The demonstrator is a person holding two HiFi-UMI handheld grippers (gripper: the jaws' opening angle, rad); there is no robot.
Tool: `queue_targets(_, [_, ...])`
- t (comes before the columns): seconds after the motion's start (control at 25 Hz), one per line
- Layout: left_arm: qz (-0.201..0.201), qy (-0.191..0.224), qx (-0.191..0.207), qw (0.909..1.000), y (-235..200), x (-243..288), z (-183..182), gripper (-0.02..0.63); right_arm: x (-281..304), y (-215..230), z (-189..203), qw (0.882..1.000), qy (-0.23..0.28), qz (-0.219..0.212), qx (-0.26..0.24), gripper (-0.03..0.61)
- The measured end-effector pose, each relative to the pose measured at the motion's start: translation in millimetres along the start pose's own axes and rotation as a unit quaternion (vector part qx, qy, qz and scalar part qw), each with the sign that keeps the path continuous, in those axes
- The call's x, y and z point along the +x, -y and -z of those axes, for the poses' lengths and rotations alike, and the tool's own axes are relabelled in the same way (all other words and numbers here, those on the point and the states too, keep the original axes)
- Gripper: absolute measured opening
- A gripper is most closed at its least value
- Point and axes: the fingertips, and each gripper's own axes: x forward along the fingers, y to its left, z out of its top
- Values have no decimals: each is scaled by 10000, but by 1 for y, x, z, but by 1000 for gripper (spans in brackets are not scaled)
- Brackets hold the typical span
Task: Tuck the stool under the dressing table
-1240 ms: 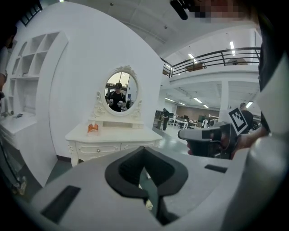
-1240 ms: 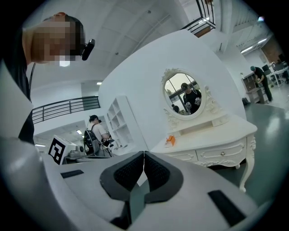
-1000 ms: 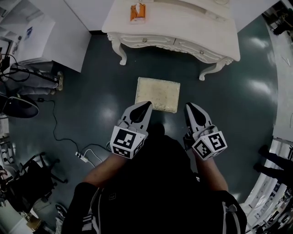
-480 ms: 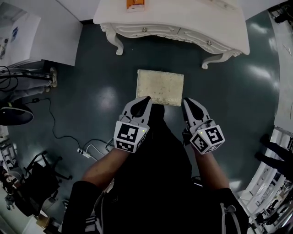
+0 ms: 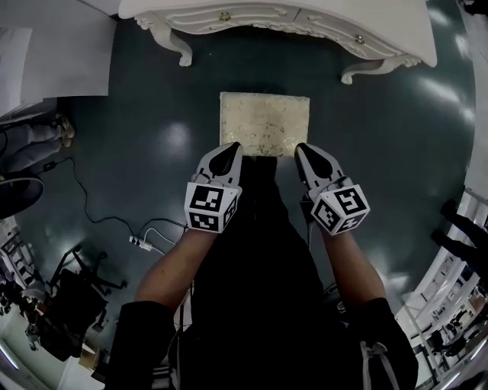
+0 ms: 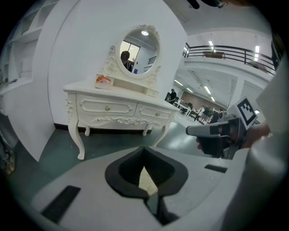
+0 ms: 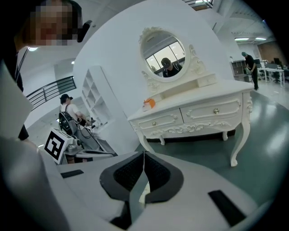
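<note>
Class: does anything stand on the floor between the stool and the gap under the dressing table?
Nothing visible does. Only bare floor lies between the stool and the dressing table, whose front legs stand wider than the stool.

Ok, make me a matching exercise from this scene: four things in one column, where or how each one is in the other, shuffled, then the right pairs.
Things:
1. cream square cushioned stool
2. small orange box
3. left gripper
4. white power strip

Places or states:
A. on the white carved dressing table, by the base of the oval mirror
B. on the floor at the head view's left, cable attached
C. on the floor in front of the table, not under it
D. jaws together, nothing held

Pairs: 1-C, 2-A, 3-D, 4-B.
</note>
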Motion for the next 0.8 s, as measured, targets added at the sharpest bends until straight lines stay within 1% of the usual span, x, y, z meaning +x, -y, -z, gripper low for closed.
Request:
queue_targets(0.2, [-72,-290,12,9996,-19,35,32,5,21,30,36,9995,-228,45,234,21])
queue_targets(0.44, [-216,-693,43,9974,-42,77,79,5,47,71,80,9973,-465,178,544,21])
queue_targets(0.6, [-338,-953,-52,9949,-57,98,113,5,63,90,106,9963,-620,242,540,21])
queue_targets(0.8, [-285,-1148,-204,9928,-69,121,141,5,82,118,141,9942,-891,316,510,21])
